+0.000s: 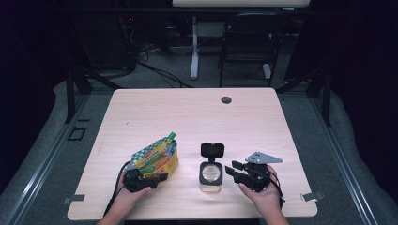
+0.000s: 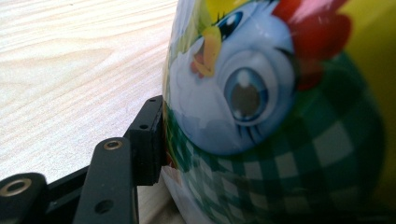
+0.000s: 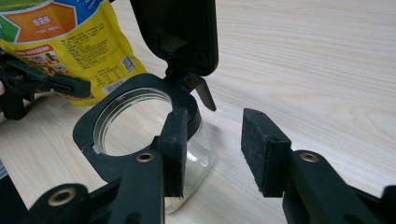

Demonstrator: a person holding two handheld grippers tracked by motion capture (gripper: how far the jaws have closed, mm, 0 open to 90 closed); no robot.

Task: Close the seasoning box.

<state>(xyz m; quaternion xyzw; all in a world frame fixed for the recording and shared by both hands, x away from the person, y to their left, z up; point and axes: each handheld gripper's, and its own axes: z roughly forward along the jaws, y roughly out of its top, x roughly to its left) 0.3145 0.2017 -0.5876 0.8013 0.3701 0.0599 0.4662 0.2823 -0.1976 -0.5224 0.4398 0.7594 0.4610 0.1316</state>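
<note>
Near edge, left: left gripper point(image 1: 149, 180), jaws clamped on the lower end of a yellow and green printed foil pouch point(image 1: 156, 157); one black pad point(image 2: 148, 140) presses its side. Pouch lies slanted on the pale wooden table point(image 1: 187, 112), green cap pointing far. Right of it stands a clear glass jar point(image 1: 210, 174) with black hinged lid point(image 1: 212, 150) flipped up. Right gripper point(image 1: 233, 169) sits just right of the jar, jaws apart, holding nothing.

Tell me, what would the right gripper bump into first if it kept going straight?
Probably the glass jar: the right gripper points at it, one jaw already beside the rim. Depth is hard to judge.
</note>
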